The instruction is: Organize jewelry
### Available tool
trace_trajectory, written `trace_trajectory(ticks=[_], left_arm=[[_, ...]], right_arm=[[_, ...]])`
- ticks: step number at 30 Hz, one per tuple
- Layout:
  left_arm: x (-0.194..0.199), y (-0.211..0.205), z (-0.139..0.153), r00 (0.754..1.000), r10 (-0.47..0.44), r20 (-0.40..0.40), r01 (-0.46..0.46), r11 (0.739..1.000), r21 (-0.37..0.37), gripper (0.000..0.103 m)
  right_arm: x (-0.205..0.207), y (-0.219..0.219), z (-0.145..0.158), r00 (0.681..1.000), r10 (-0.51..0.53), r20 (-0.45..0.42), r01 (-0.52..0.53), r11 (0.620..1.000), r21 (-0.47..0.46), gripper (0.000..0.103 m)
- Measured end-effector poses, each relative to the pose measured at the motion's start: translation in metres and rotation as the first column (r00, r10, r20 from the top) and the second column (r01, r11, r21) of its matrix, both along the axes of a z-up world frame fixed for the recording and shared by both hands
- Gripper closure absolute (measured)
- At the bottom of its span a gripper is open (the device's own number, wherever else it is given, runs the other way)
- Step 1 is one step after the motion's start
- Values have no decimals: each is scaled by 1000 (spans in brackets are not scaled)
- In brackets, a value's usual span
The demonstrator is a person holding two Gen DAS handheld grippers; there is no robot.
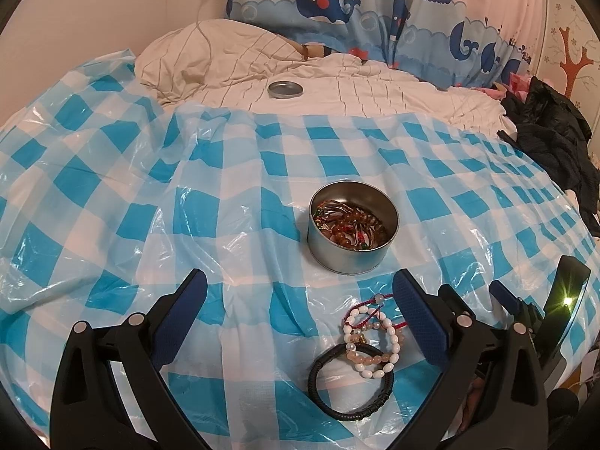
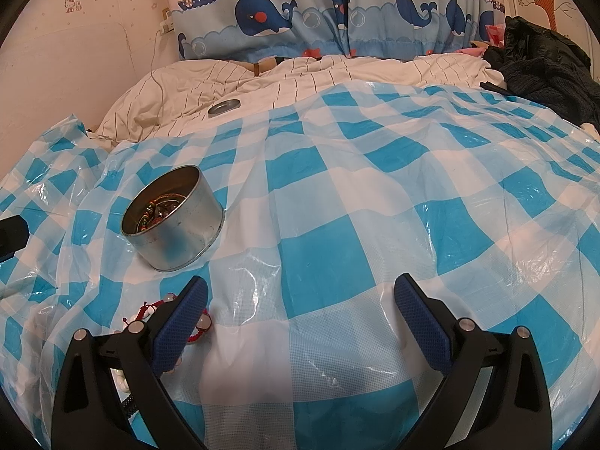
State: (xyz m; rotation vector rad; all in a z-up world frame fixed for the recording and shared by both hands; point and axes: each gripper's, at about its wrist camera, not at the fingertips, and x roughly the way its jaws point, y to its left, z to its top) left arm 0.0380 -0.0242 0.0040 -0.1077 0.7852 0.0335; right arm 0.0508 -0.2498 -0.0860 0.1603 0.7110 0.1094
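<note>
A round metal tin (image 1: 353, 229) holding several bead bracelets stands on the blue-and-white checked plastic sheet (image 1: 112, 195); it also shows in the right wrist view (image 2: 174, 221). A small pile of bracelets lies between my left fingers: a black cord bracelet (image 1: 350, 382), white and peach bead bracelets (image 1: 375, 348) and a red string one (image 1: 378, 300). My left gripper (image 1: 300, 292) is open and empty above the sheet. My right gripper (image 2: 300, 296) is open and empty, just right of the pile; the red string bracelet (image 2: 150, 309) peeks out beside its left finger.
The tin's lid (image 1: 285, 90) lies on the striped cream quilt (image 1: 375, 90) beyond the sheet. A whale-print curtain (image 1: 337, 3) hangs behind. Dark clothing (image 1: 555, 131) is piled at the right edge of the bed. A cable (image 2: 155, 56) runs down the left wall.
</note>
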Motion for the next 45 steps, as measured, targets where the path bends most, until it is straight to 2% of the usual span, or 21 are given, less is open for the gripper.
trace_trajectory(ticks=[45], left_arm=[[6,-4,1,1000,-1,-8,1,1000,2,8]], right_arm=[[2,0,0,1000,0,-4,0,1000,-1,7]])
